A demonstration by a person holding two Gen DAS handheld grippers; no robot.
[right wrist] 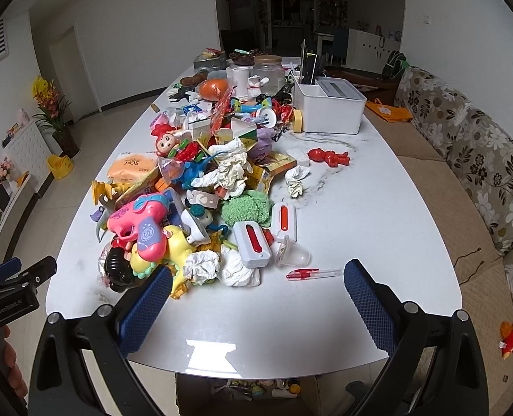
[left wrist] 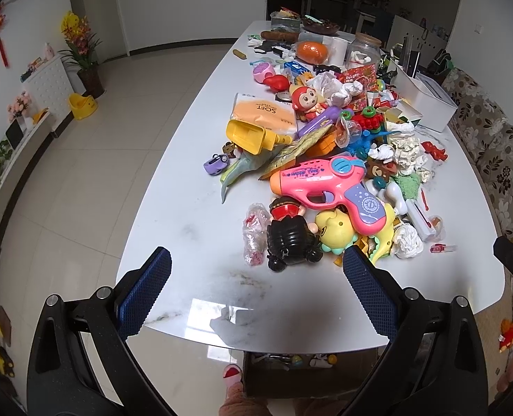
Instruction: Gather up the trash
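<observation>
Just beyond the right gripper (right wrist: 256,287) lies crumpled tissue (right wrist: 202,266).

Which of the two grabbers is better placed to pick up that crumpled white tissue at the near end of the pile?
Probably the right gripper: open, and the crumpled white tissue lies just beyond its fingers. From the left gripper, also open, it sits off right, behind toys.

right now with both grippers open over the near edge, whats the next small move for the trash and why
Probably ease the right gripper forward and slightly left onto the crumpled white tissue at the pile's near edge. Its jaws are open and empty, the tissue lies close ahead with little on top, and it is plainly trash, unlike the pink toy gun beside it.
</observation>
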